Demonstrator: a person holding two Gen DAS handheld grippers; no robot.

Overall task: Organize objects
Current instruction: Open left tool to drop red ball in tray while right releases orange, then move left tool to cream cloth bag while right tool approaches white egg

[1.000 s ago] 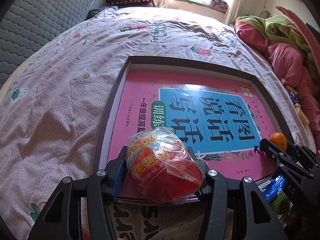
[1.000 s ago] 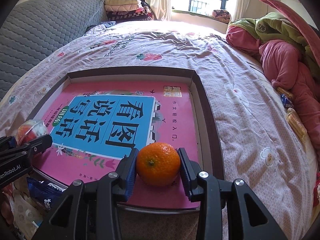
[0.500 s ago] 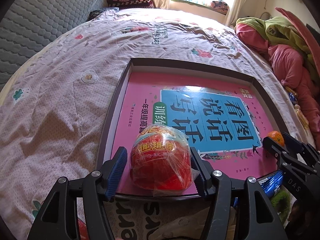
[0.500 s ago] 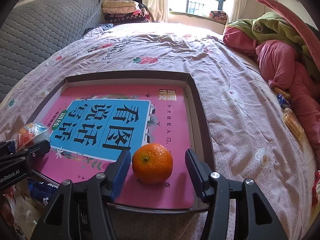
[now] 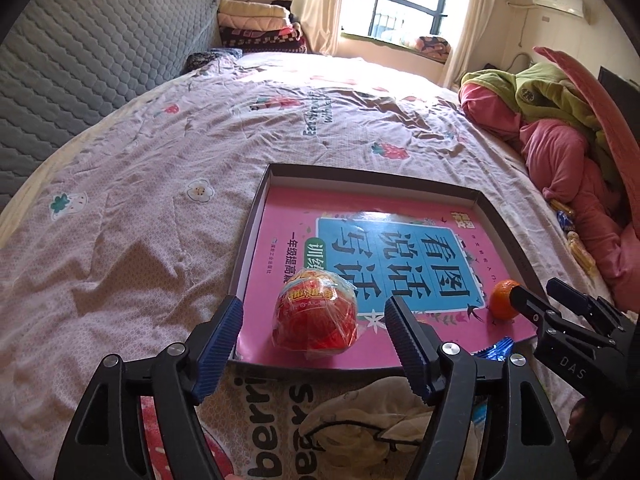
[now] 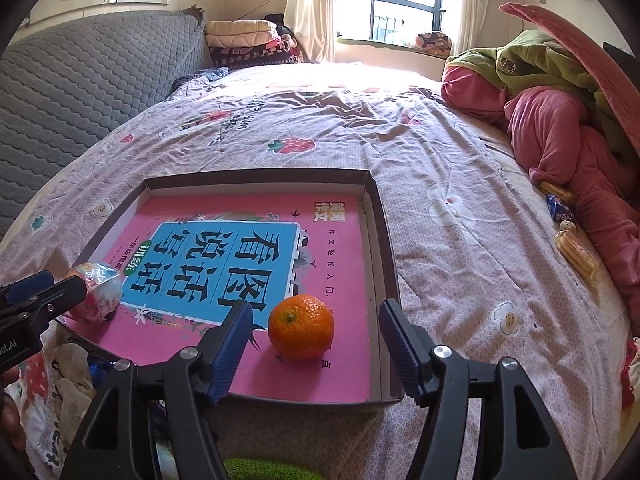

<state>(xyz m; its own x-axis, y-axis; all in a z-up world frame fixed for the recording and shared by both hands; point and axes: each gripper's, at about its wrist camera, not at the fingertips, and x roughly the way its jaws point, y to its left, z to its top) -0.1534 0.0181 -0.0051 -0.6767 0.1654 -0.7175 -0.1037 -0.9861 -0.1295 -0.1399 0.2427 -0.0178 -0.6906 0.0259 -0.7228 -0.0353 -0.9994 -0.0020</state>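
Both tongs were wide open and held nothing; left gripper (image 5: 314,322) had its jaws spread either side of the red wrapped snack (image 5: 315,312), clear gap on both sides, no contact; right gripper (image 6: 316,324) likewise straddled the orange (image 6: 301,327) with daylight on both sides.

Snack sat on the pink book (image 5: 384,256) at the near-left corner of the dark shallow box (image 5: 248,256); orange (image 5: 505,298) sat on the same book cover at the near-right corner, just inside the box wall (image 6: 386,248); the two were well apart, opposite ends of the near edge. From the right wrist view the snack (image 6: 98,292) was partly hidden behind the left gripper's fingers (image 6: 44,296); from the left wrist view the right gripper's fingers (image 5: 532,308) overlapped the orange's right side.

Box lay on the floral bedsheet (image 5: 160,184); pink and green bedding (image 6: 560,112) was piled at the right; small wrapped snacks (image 6: 572,240) lay on the sheet beside that pile; a blue wrapper (image 5: 498,350) poked out below the box's near edge; grey quilted headboard (image 6: 80,80) on the left.
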